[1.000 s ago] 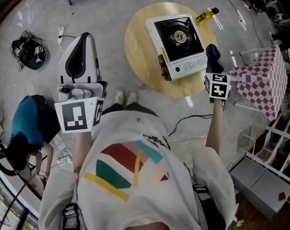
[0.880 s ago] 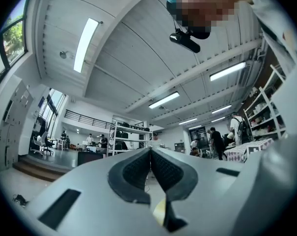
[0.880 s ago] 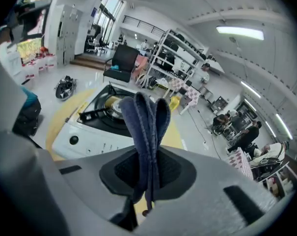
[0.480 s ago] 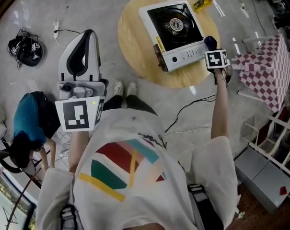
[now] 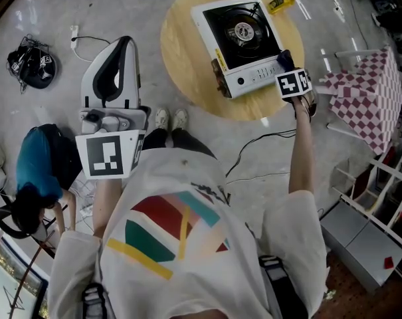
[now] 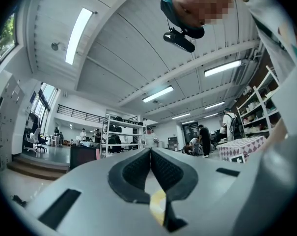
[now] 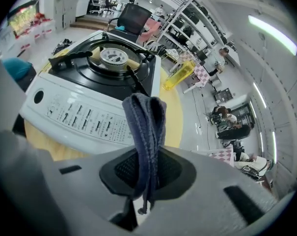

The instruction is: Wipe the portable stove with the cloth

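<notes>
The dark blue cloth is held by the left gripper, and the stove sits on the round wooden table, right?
Not quite: the right gripper holds the cloth, as the right gripper view shows. The stove does sit on the round wooden table.

We aim our left gripper (image 6: 150,151) up at the ceiling (image 6: 123,48), black pads (image 6: 136,171) pressed together on nothing (a yellow tag (image 6: 157,205) sits below), as strip lights (image 6: 78,36) glow and people (image 6: 205,139) stand beyond a shelving rack (image 6: 120,136).

A yellow bottle (image 5: 281,4) lies on the round wooden table (image 5: 184,53).
</notes>
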`<state>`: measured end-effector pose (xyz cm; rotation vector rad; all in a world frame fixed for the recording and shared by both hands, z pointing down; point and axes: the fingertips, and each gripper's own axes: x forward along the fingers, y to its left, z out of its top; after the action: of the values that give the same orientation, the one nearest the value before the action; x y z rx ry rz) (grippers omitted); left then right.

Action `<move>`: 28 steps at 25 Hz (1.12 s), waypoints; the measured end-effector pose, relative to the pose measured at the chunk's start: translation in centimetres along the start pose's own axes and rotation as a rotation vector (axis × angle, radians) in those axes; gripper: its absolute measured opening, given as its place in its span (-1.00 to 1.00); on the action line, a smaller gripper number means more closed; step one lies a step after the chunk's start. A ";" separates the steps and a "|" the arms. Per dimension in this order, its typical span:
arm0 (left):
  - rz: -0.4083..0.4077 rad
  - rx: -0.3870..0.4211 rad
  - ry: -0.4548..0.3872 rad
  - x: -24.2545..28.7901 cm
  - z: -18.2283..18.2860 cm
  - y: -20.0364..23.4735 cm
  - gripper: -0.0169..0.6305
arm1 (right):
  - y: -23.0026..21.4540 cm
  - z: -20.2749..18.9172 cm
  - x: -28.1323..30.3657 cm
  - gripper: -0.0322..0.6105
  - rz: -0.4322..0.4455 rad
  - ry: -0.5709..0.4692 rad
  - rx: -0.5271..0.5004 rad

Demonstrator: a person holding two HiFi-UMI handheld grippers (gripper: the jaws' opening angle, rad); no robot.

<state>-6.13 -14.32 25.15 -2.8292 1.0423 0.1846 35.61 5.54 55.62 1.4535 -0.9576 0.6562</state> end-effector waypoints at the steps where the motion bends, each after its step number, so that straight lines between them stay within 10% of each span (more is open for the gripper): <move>1: -0.002 -0.001 0.000 0.1 -0.1 0.0 -0.93 | 0.3 0.0 0.0 -0.79 -0.006 0.002 -0.020; 28: -0.021 -0.069 0.016 1.4 -1.8 0.6 -0.93 | 18.7 3.3 -10.3 -0.79 0.345 -0.111 -0.190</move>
<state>-5.32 -15.91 26.70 -2.9063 1.0290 0.2002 13.99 5.16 56.13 1.1766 -1.3382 0.7168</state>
